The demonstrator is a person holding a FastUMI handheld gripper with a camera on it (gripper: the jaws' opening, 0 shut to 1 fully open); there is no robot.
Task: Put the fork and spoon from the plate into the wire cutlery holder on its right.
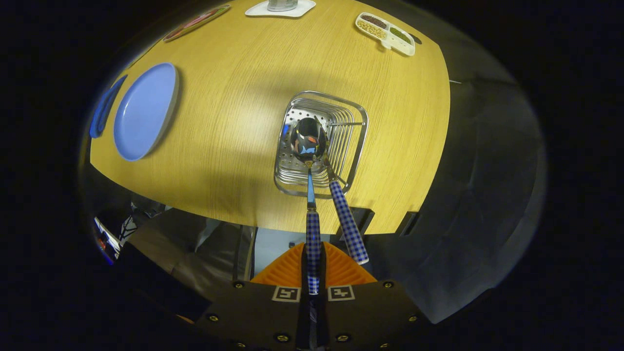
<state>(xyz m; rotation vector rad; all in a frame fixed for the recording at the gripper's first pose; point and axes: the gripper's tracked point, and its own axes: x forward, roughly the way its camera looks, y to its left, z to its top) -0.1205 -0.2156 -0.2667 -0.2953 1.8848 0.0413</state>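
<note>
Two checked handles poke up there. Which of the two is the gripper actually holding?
The spoon: its handle runs straight back between the gripper fingers, which are closed on it. The fork leans free beside it, its head already down in the wire cutlery holder.

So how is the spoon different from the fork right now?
The spoon is clamped by its handle between the gripper fingers; the fork is free. The fork already leans in the wire holder; the spoon hangs bowl-down above it. The spoon's shiny bowl shows plainly; the fork's tines are mostly hidden behind it. Both have blue checked handles.
</note>
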